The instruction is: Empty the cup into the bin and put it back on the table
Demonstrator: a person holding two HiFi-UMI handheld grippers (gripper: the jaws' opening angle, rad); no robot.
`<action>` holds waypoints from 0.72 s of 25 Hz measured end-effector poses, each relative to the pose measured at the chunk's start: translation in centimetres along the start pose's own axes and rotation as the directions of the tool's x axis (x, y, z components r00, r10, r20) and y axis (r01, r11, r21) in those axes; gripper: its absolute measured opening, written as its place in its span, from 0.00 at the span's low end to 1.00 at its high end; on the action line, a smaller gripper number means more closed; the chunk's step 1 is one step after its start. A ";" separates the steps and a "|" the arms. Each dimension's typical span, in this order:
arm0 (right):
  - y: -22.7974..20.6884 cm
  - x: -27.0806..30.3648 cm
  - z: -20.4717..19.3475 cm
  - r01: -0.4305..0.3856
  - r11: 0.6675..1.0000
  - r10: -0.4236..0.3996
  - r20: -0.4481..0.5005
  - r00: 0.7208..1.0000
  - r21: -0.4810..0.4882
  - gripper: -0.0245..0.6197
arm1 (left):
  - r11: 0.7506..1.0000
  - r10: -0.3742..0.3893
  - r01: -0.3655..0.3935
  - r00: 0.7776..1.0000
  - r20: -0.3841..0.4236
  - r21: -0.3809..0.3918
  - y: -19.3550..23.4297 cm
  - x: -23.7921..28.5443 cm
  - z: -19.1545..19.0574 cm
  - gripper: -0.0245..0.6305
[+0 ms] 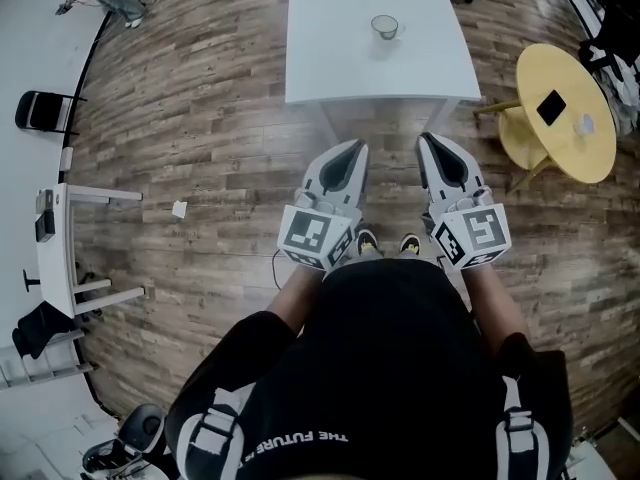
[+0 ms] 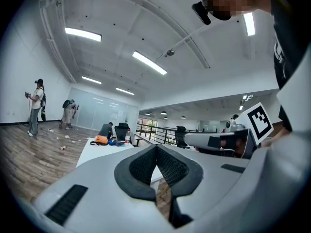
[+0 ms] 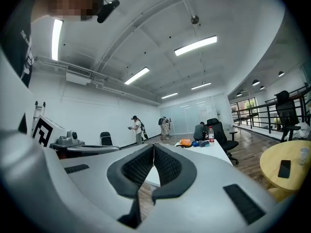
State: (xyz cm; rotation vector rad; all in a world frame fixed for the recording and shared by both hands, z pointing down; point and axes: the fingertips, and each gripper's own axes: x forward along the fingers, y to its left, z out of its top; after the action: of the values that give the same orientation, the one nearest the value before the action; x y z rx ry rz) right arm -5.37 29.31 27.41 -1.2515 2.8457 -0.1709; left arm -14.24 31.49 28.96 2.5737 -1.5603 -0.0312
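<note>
A clear cup (image 1: 384, 27) stands on the white table (image 1: 330, 68) ahead of me in the head view. My left gripper (image 1: 357, 151) and right gripper (image 1: 427, 145) are held side by side over the wooden floor, short of the table's near edge. Both are shut with nothing between the jaws. In the left gripper view the left gripper (image 2: 156, 149) points level across the white table (image 2: 97, 152). In the right gripper view the right gripper (image 3: 153, 147) points the same way at the table (image 3: 214, 147). No bin is in view.
A round yellow table (image 1: 565, 113) with a phone and a small cup stands to the right. At the left are a white desk (image 1: 60, 248) and a black chair (image 1: 40, 113). Several people (image 3: 136, 128) stand or sit far off. A bottle (image 3: 211, 134) and bags lie on the table's far end.
</note>
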 end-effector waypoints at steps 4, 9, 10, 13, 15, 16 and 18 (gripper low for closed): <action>0.2 1.6 -0.3 0.017 1.000 -0.017 -0.007 1.000 0.009 0.06 | 1.000 -0.007 0.007 1.000 -0.016 -0.008 2.2 0.3 -0.5 0.07; -1.1 3.4 -0.8 0.043 0.999 -0.043 -0.009 0.999 0.011 0.06 | 1.000 -0.021 0.020 0.999 -0.030 -0.021 4.0 1.6 -1.1 0.07; -1.5 3.8 -0.9 0.048 0.999 -0.048 -0.007 0.999 0.013 0.06 | 1.000 -0.022 0.021 0.999 -0.031 -0.017 4.3 2.1 -1.1 0.07; -2.8 5.5 -0.9 0.054 0.998 -0.054 -0.002 0.999 0.010 0.06 | 1.000 -0.021 0.021 0.999 -0.029 -0.007 5.4 3.6 -1.2 0.07; -4.0 6.8 -1.0 0.053 0.999 -0.053 0.001 0.999 0.005 0.06 | 1.000 -0.021 0.021 0.999 -0.030 0.000 6.2 4.9 -1.2 0.07; -4.7 7.6 -1.0 0.053 0.999 -0.053 0.003 0.999 0.004 0.06 | 1.000 -0.021 0.021 0.999 -0.030 0.003 6.7 5.8 -1.2 0.07; -6.4 9.4 -1.0 0.053 0.999 -0.053 0.008 0.999 0.003 0.06 | 1.000 -0.019 0.019 0.999 -0.030 0.008 7.8 7.9 -1.0 0.07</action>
State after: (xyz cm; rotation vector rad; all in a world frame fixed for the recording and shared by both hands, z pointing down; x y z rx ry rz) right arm -7.13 18.13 29.27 -1.3254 2.8063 -0.1711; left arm -17.36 21.00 31.34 2.5834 -1.5286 0.0126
